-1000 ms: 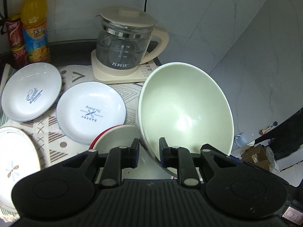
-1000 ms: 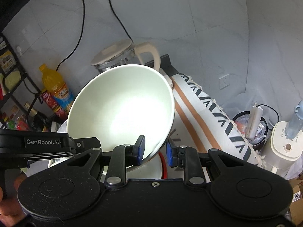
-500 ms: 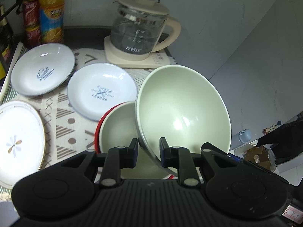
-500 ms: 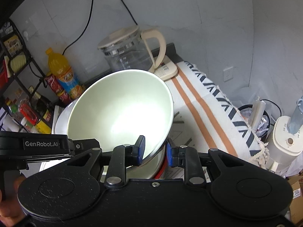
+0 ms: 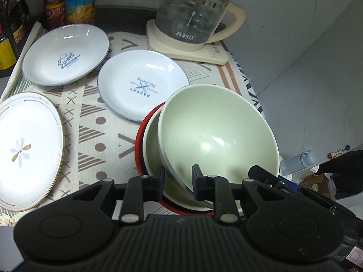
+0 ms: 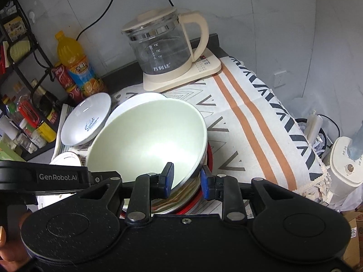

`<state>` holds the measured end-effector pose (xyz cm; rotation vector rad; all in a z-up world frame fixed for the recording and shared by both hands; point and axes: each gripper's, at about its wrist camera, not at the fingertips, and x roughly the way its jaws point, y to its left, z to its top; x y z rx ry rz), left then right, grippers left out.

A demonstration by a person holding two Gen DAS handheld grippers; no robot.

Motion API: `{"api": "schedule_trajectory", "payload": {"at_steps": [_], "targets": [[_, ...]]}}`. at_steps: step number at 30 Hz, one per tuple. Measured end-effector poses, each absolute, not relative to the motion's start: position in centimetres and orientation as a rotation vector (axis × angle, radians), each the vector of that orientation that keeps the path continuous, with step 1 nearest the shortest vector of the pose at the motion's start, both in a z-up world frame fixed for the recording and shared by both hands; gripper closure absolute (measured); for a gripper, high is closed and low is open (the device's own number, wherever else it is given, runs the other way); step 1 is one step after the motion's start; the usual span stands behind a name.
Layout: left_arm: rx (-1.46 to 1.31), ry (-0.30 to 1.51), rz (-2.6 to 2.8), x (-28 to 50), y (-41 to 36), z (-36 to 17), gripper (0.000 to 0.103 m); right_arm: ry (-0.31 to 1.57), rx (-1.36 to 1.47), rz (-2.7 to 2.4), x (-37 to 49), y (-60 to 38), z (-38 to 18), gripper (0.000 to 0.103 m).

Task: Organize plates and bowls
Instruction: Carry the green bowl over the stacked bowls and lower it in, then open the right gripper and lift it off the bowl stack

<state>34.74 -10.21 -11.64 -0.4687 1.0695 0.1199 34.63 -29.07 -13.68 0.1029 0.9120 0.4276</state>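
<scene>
Moved since a second ago: both claws have carried the green bowl (image 5: 217, 136) down from in front of the kettle into the red-rimmed bowl (image 5: 145, 149); it now sits tilted inside, lower centre of both views.
Flower plate (image 5: 27, 149): far left of the left wrist view, flat on the patterned cloth (image 5: 90, 117), apart from the bowls.
"Sweet" plate (image 5: 65, 54): upper left, lying alone; probably waiting to be stacked.
"Bakery" plate (image 5: 143, 83): centre, its near edge just beside the red rim.
Left claw (image 5: 177, 179): narrowly open, fingers either side of the green bowl's near rim; the right pad seems to touch, firm hold not certain.
Right claw (image 6: 187, 179): likewise narrowly parted across the opposite rim (image 6: 199, 163), one finger inside, one outside, seemingly to steady the tilt.
Kettle (image 6: 163, 54): upper centre on its base, well apart.
Why two grips: judged, opposite rim holds keep the wide bowl level enough to nest without knocking.
</scene>
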Motion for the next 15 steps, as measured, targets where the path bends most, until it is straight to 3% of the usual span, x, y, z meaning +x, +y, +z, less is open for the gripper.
{"api": "schedule_trajectory", "payload": {"at_steps": [7,12,15], "targets": [[-0.474,1.081,0.128,34.7,-9.6,-12.1,0.076,0.913,0.098,0.437,34.6,-28.6,-13.7,0.074],[-0.436,1.045,0.123,34.4,-9.6,-10.9,0.057,0.897,0.116,0.427,34.3,-28.8,-13.2,0.074],[-0.432,1.017,0.133,34.0,-9.4,-10.2,0.049,0.885,0.123,0.422,34.0,-28.9,-12.8,0.067]]}}
